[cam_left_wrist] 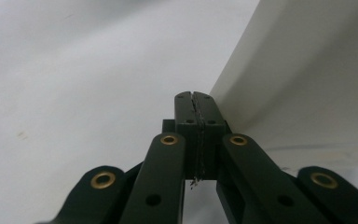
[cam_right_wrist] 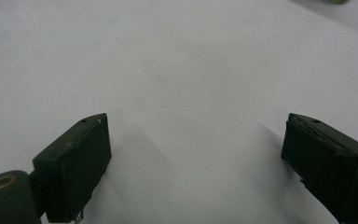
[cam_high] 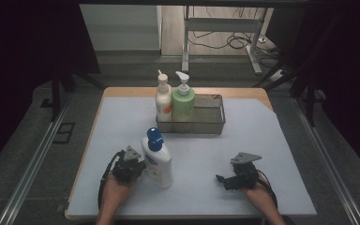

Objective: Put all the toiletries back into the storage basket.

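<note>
One wooden table carries one large pale grey mat with a smooth, flat surface that covers almost all of the top; only a light wood strip shows at the far edge.

On the far middle of the mat stands one rectangular tray of grey metal mesh, with low walls. Two pump bottles stand upright in its left end, side by side: one white plastic bottle with an orange label and one round light green plastic bottle with a white pump.

There are three bottles in total. The third is a white plastic bottle with a blue cap, flat-sided and tall, and it stands upright on the mat near the front, left of the middle and well apart from the tray.

Two black hand-held grippers rest low over the mat, each in one hand of the person. The left gripper is just beside the left side of the blue-capped bottle; in the left gripper view its two jaws are pressed together with nothing between them, and the white wall of the bottle rises at the right, perhaps touching the jaws, though the view is too close to be sure. The right gripper sits at the front right, and its jaws stand wide apart over the bare mat.
</note>
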`<action>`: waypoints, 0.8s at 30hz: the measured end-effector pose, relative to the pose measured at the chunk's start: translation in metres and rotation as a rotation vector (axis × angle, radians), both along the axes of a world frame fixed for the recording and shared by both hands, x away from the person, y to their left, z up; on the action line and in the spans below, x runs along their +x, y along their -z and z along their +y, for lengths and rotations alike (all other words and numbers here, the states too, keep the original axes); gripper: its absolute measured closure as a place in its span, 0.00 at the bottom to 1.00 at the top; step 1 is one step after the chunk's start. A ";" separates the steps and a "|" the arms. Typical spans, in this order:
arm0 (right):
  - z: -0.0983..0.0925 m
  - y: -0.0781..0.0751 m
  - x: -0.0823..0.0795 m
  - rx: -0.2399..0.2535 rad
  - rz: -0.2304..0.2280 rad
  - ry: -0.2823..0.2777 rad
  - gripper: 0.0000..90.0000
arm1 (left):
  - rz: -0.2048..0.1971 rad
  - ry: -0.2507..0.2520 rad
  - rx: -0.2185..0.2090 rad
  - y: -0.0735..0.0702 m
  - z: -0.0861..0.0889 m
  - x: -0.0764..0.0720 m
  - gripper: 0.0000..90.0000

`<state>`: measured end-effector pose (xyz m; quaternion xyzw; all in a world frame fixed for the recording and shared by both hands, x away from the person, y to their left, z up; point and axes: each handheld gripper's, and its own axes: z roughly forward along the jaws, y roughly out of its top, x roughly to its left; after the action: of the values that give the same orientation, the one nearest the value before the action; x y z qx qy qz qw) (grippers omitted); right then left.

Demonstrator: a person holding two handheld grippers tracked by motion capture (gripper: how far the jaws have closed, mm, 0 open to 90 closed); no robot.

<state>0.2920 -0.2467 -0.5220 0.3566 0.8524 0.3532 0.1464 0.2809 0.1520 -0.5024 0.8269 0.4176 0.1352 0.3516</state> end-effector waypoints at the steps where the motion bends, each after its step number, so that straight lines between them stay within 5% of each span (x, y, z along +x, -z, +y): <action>1: 0.000 0.000 0.000 0.000 0.000 0.000 0.09 | 0.001 0.000 0.003 0.000 -0.001 -0.001 0.99; 15: 0.000 0.000 0.000 0.000 -0.001 0.001 0.09 | 0.055 0.054 0.033 0.007 0.000 -0.029 0.99; 24: 0.000 0.000 0.000 -0.001 0.000 0.001 0.09 | 0.041 0.067 0.055 0.007 -0.012 -0.024 0.99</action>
<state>0.2920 -0.2466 -0.5220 0.3568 0.8524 0.3530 0.1468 0.2571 0.1403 -0.5093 0.8523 0.3929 0.1180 0.3245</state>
